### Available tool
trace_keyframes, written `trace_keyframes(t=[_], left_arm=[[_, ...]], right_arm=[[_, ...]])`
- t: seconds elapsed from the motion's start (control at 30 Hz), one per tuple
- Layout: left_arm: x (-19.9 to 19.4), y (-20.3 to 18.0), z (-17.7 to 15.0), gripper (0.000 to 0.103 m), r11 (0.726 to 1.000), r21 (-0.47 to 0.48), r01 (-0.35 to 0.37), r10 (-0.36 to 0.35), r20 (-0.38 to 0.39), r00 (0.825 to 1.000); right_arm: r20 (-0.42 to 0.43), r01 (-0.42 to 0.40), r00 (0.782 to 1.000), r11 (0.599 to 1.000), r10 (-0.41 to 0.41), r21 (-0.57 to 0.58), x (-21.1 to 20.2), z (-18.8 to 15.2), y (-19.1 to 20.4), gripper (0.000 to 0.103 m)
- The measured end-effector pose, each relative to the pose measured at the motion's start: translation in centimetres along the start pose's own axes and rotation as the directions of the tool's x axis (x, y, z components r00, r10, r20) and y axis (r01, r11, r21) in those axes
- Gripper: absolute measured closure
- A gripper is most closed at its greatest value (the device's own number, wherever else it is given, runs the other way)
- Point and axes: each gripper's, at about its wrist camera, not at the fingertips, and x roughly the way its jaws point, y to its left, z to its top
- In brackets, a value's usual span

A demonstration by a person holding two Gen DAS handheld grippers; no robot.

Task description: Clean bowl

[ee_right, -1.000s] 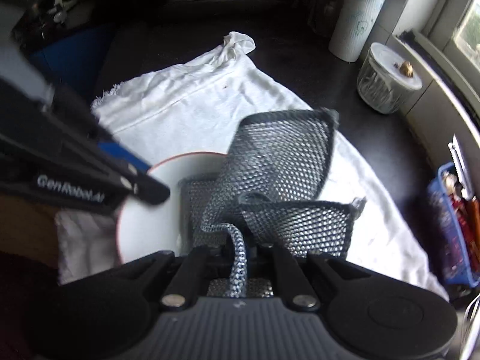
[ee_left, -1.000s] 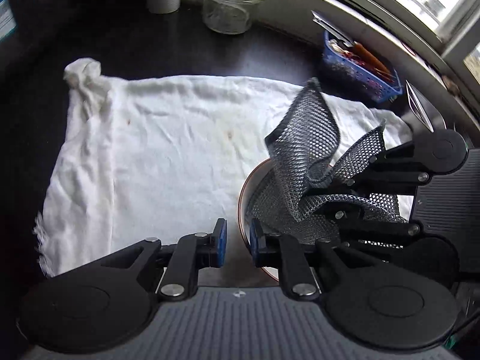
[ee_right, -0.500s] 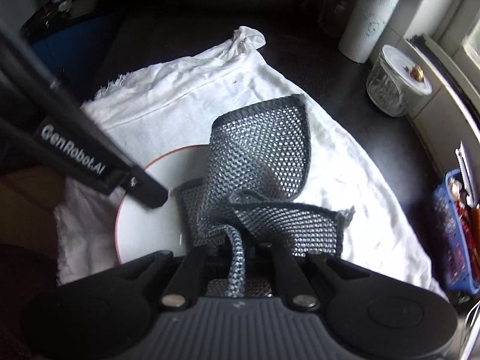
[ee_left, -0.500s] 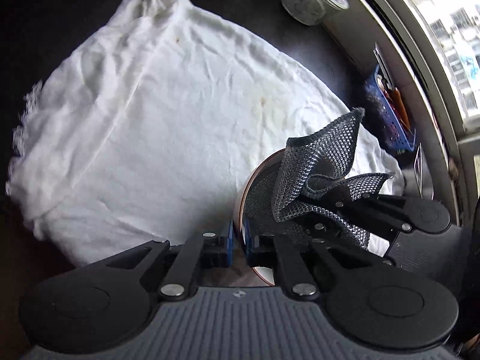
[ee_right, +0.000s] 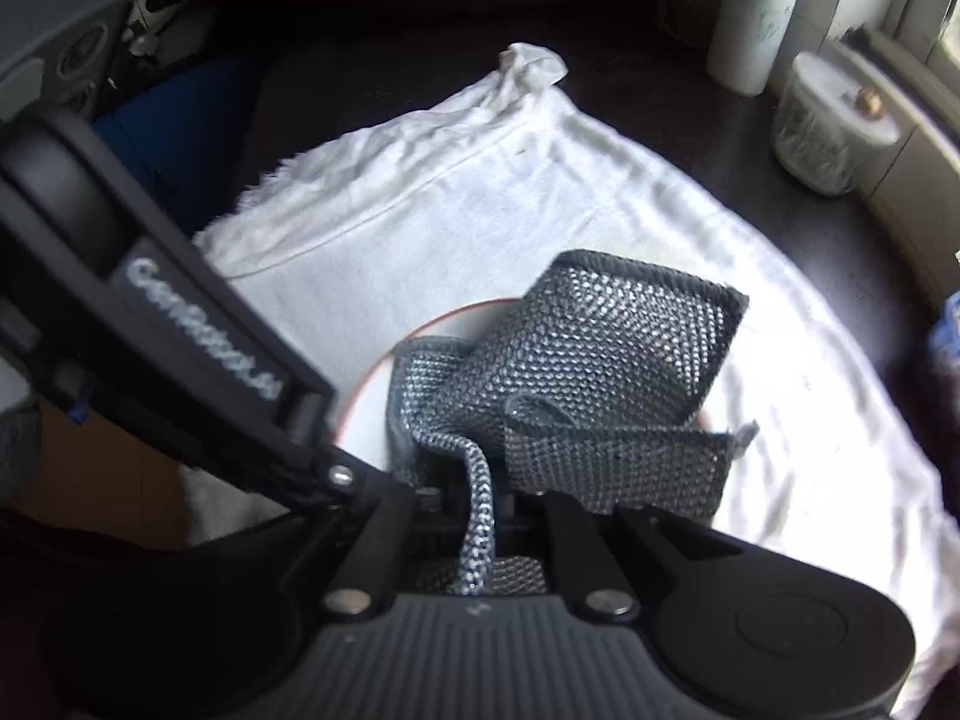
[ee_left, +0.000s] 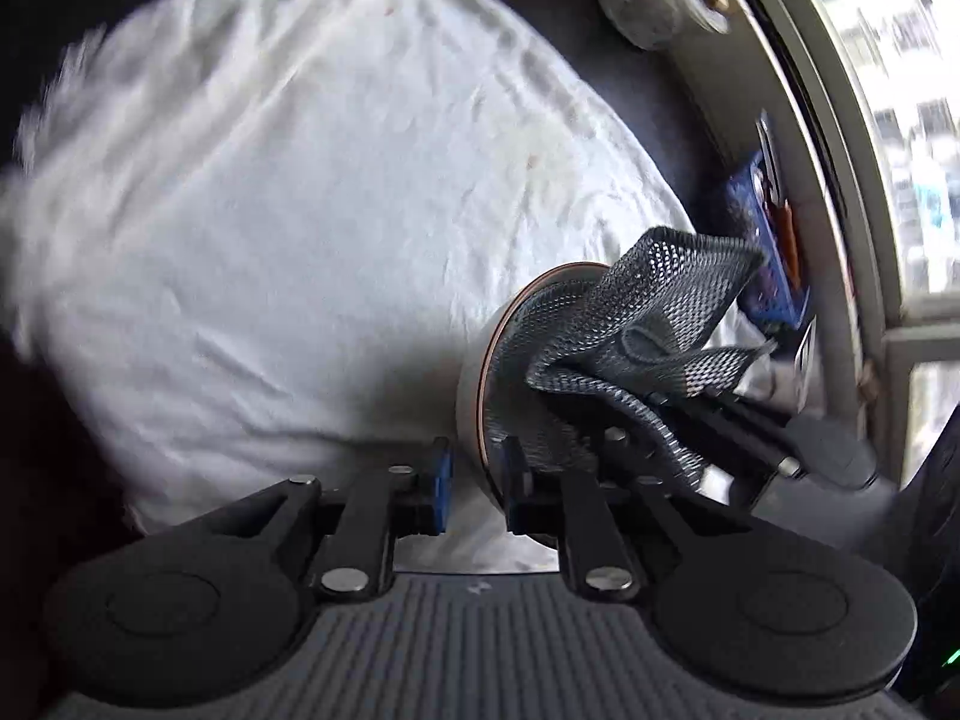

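Note:
A white bowl with a brown rim (ee_left: 471,384) rests on a white cloth (ee_left: 300,210). The near rim stands between the fingers of my left gripper (ee_left: 477,483), whose jaws are opening; the pads sit a little off the wall on both sides. My right gripper (ee_right: 474,498) is shut on a grey mesh dishcloth (ee_right: 606,354), which is bunched up and pushed down into the bowl (ee_right: 372,420). In the left wrist view the dishcloth (ee_left: 648,306) covers most of the bowl's inside, with the right gripper (ee_left: 690,438) behind it.
The white cloth (ee_right: 450,210) lies on a dark counter. A lidded glass jar (ee_right: 822,126) and a paper roll (ee_right: 756,18) stand at the back right. A blue basket of utensils (ee_left: 762,240) sits by the window sill (ee_left: 840,180).
My left gripper has rolled and shifted along the bowl's rim, and its jaws, shut on the rim before, now stand apart. The right gripper has kept its hold while the dishcloth folded lower into the bowl.

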Motion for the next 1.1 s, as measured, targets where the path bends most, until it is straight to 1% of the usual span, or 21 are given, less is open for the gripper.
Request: trace_keyframes(t=[0.07, 0.13, 0.2, 0.23, 0.3, 0.33, 0.37, 0.43, 0.53, 0.57, 0.63, 0.67, 0.7, 0.8, 0.87, 0.9, 0.97, 1.03, 1.1], left_arm=[[-0.2, -0.9, 0.7, 0.077, 0.994, 0.098, -0.044, 0.042, 0.018, 0.999], [0.0, -1.7, 1.6, 0.077, 0.981, 0.182, -0.071, 0.071, 0.009, 0.997], [0.4, -2.4, 2.5, 0.076, 0.961, 0.261, -0.095, 0.098, 0.001, 0.995], [0.8, -2.9, 3.1, 0.077, 0.944, 0.313, -0.108, 0.118, -0.012, 0.993], [1.5, -2.9, 3.7, 0.077, 0.934, 0.343, -0.099, 0.122, -0.046, 0.991], [2.0, -2.9, 3.7, 0.080, 0.924, 0.374, -0.078, 0.112, -0.069, 0.991], [2.4, -2.9, 3.8, 0.095, 0.914, 0.403, -0.056, 0.101, -0.091, 0.991], [2.4, -3.1, 3.5, 0.095, 0.909, 0.416, -0.031, 0.076, -0.092, 0.993], [1.7, -2.2, 4.5, 0.097, 0.947, 0.321, -0.015, 0.028, -0.037, 0.999], [1.6, -2.0, 4.9, 0.097, 0.952, 0.304, -0.019, 0.027, -0.022, 0.999], [1.4, -1.6, 5.4, 0.097, 0.973, 0.228, -0.040, 0.039, 0.008, 0.999], [1.5, -1.2, 5.4, 0.097, 0.983, 0.178, -0.042, 0.042, 0.006, 0.999], [1.6, -1.1, 5.2, 0.098, 0.988, 0.149, -0.048, 0.047, 0.008, 0.999], [1.6, -0.1, 4.1, 0.098, 0.998, 0.038, -0.056, 0.056, 0.008, 0.998], [1.3, 1.1, 3.2, 0.098, 0.995, -0.086, -0.042, 0.043, 0.007, 0.999], [1.3, 1.5, 3.0, 0.097, 0.992, -0.119, -0.035, 0.035, 0.005, 0.999], [1.0, 2.6, 2.2, 0.097, 0.974, -0.226, -0.015, 0.017, 0.005, 1.000], [1.0, 3.2, 1.5, 0.097, 0.960, -0.281, 0.000, 0.002, 0.004, 1.000], [1.0, 3.9, 0.7, 0.096, 0.936, -0.353, 0.019, -0.024, -0.009, 1.000]], right_arm=[[0.004, 0.049, 0.999, 0.998, -0.049, -0.032, -0.5, 0.1, -0.8, 0.099], [0.005, 0.061, 0.998, 0.996, -0.060, -0.061, -0.6, 0.1, -1.3, 0.100], [0.005, 0.072, 0.997, 0.993, -0.072, -0.094, -0.7, 0.1, -1.5, 0.100], [0.006, 0.084, 0.996, 0.989, -0.084, -0.124, -0.7, 0.1, -1.2, 0.100], [0.011, 0.102, 0.995, 0.980, -0.102, -0.169, -0.7, 0.2, -1.0, 0.100], [0.014, 0.111, 0.994, 0.976, -0.111, -0.190, -0.6, 0.3, -0.8, 0.100], [0.017, 0.119, 0.993, 0.971, -0.118, -0.209, -0.5, 0.4, -0.6, 0.100], [0.015, 0.119, 0.993, 0.965, -0.119, -0.232, -0.3, 0.4, -0.5, 0.101], [0.013, 0.113, 0.993, 0.965, -0.114, -0.236, 0.0, 0.4, -0.7, 0.101], [0.018, 0.118, 0.993, 0.965, -0.118, -0.234, 0.0, 0.6, -0.8, 0.101], [0.027, 0.129, 0.992, 0.965, -0.126, -0.230, 0.0, 0.8, -1.1, 0.102], [0.030, 0.137, 0.991, 0.964, -0.134, -0.228, 0.0, 1.1, -1.2, 0.102], [0.030, 0.142, 0.990, 0.964, -0.139, -0.223, 0.1, 1.3, -1.3, 0.101], [-0.013, 0.116, 0.993, 0.979, -0.120, -0.169, 1.0, 1.7, -1.5, 0.101], [-0.050, 0.084, 0.995, 0.988, -0.091, -0.130, 1.6, 1.8, -1.5, 0.101], [-0.057, 0.073, 0.995, 0.991, -0.080, -0.116, 1.7, 1.7, -1.3, 0.101], [-0.062, 0.038, 0.997, 0.997, -0.043, -0.071, 1.6, 1.3, -1.1, 0.100], [-0.065, -0.002, 0.998, 1.000, 0.000, -0.029, 1.4, 1.1, -1.0, 0.100], [-0.064, -0.040, 0.997, 0.999, 0.040, 0.009, 1.2, 0.9, -1.0, 0.099]])
